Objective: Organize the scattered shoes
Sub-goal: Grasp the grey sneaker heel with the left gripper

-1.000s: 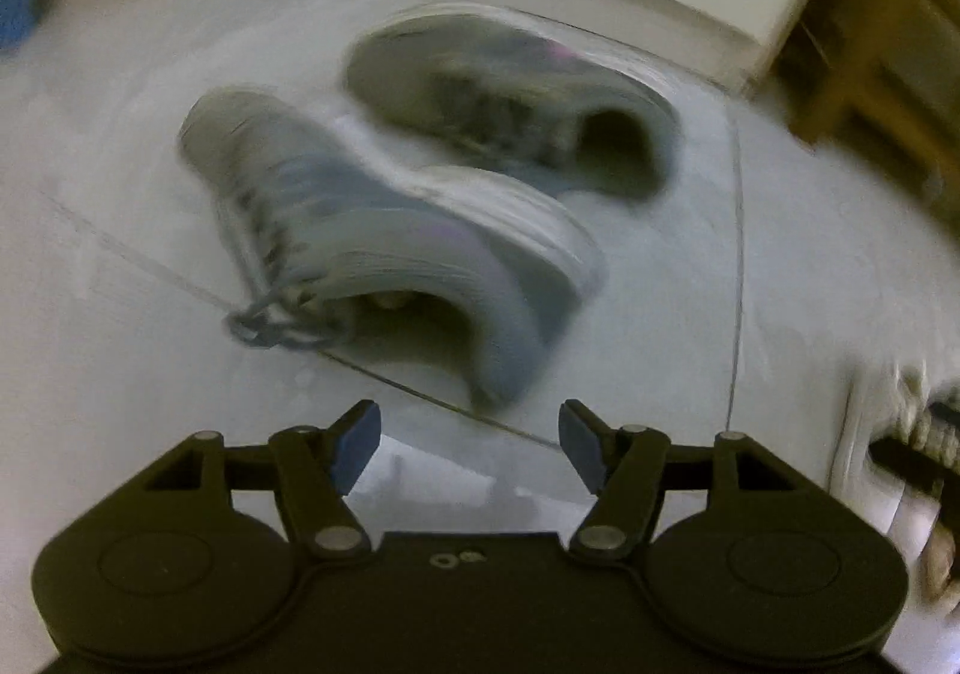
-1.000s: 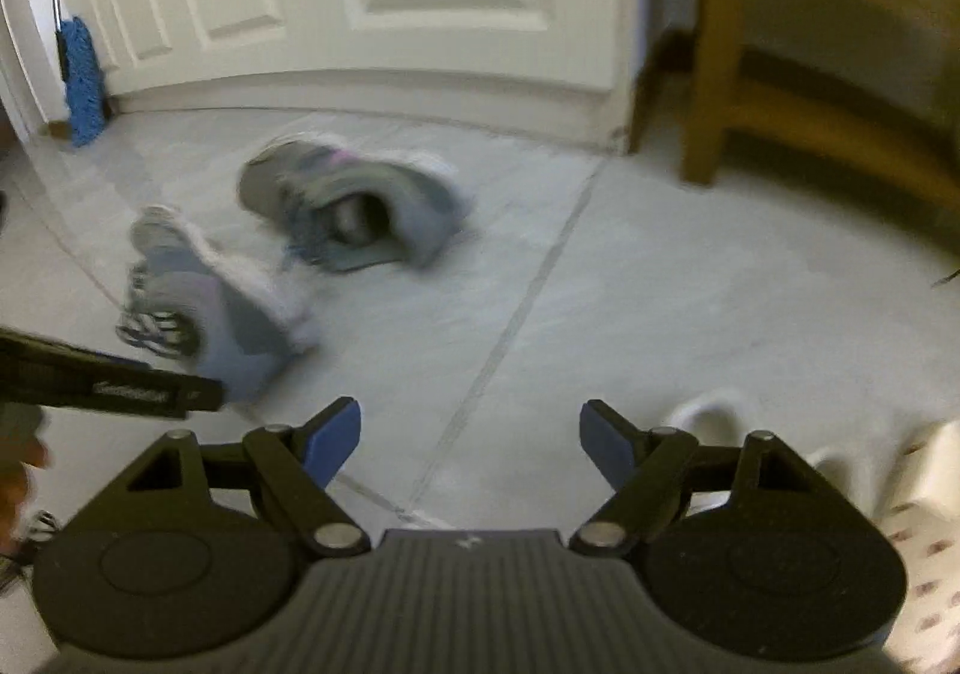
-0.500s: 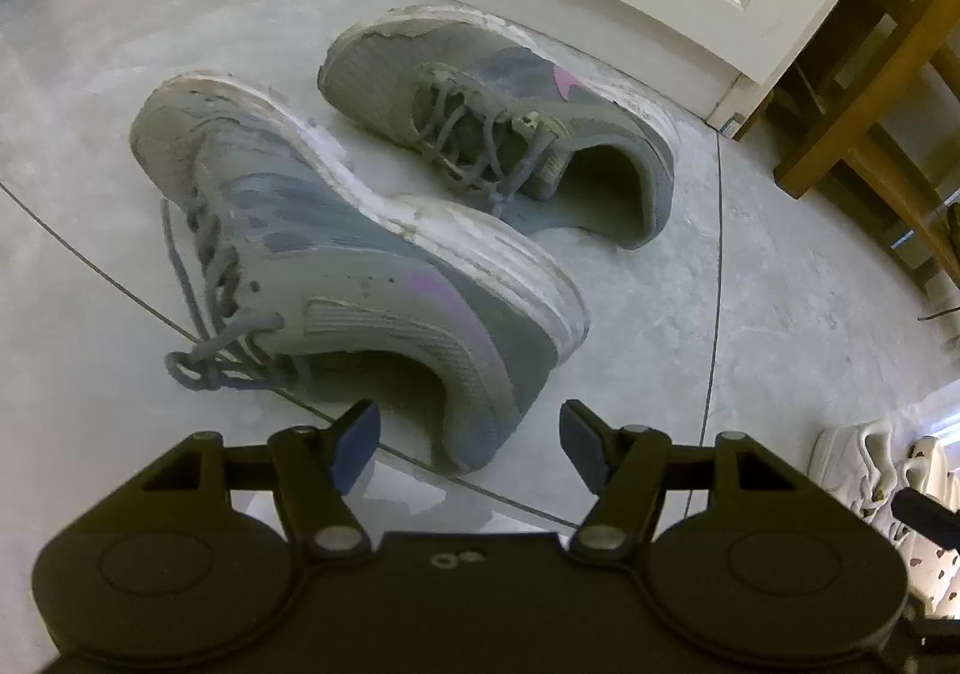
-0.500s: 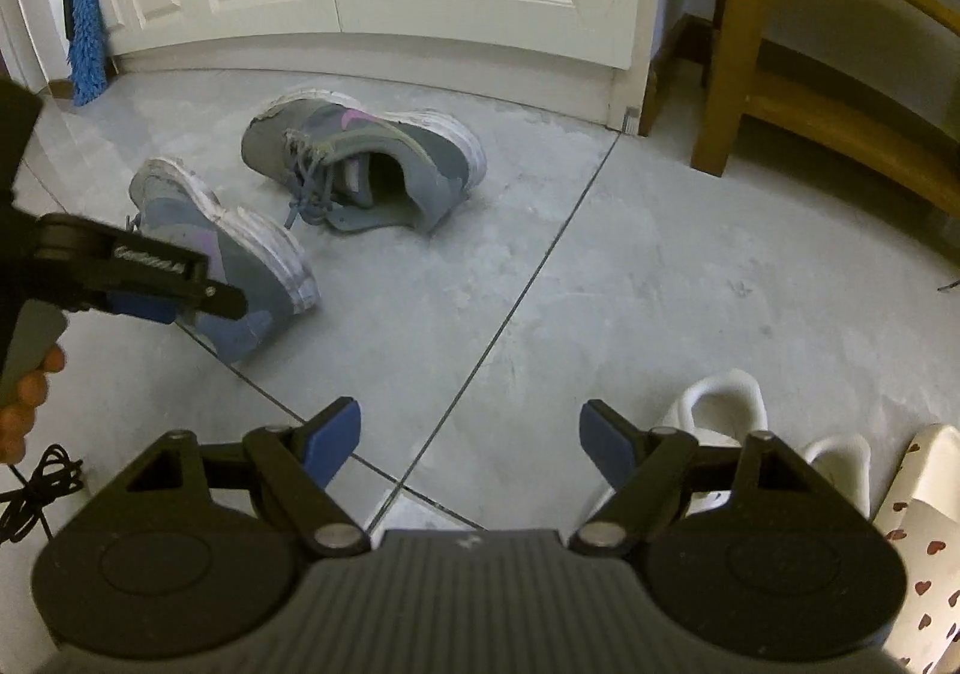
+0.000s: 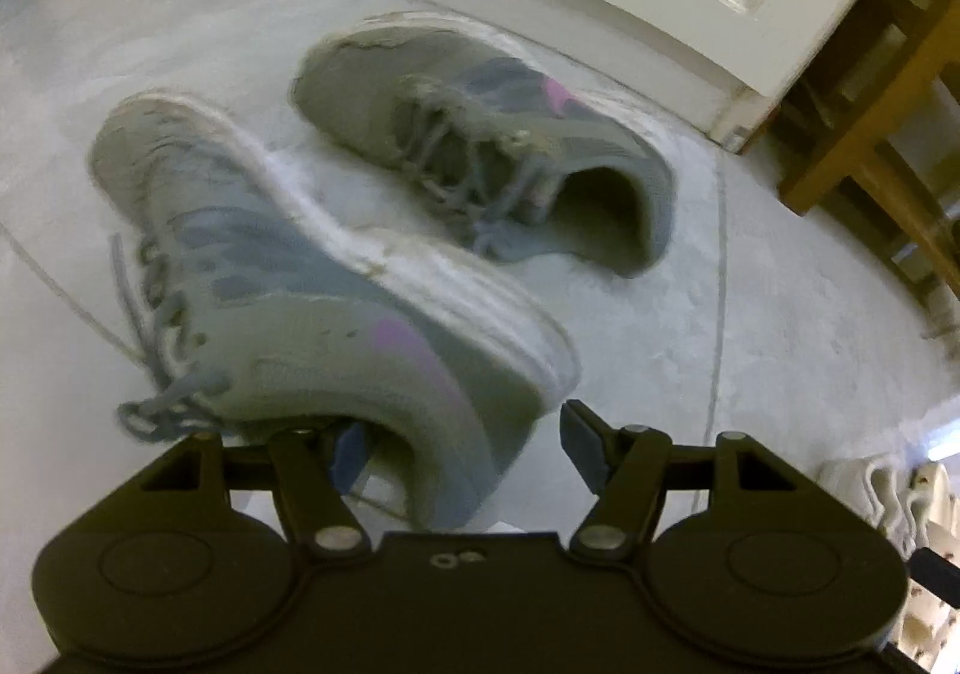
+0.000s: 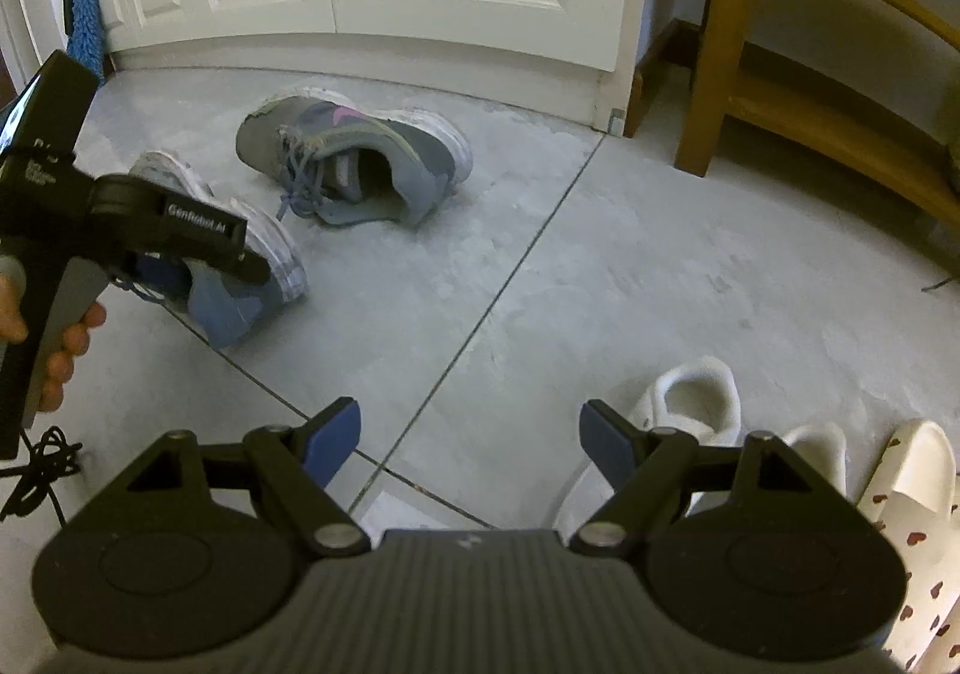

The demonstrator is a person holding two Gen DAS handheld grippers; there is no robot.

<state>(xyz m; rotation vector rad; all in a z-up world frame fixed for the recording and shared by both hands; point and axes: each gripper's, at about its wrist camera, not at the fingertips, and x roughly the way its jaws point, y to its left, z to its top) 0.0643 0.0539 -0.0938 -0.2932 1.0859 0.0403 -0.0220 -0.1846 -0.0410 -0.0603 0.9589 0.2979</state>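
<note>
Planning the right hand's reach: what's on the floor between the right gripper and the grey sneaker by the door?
Only bare grey floor tile with a grout line, seen from the right wrist, between the right gripper and the grey sneaker.

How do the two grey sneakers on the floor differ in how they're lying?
The near sneaker lies tipped on its side, white sole facing the door; the far sneaker sits more upright, opening facing the camera. The left gripper straddles the near sneaker's heel collar; nothing touches the far one. Both are grey with pink marks and white soles.

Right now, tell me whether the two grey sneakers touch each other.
Apart. The right wrist view shows bare floor between the near sneaker and the far sneaker.
</note>
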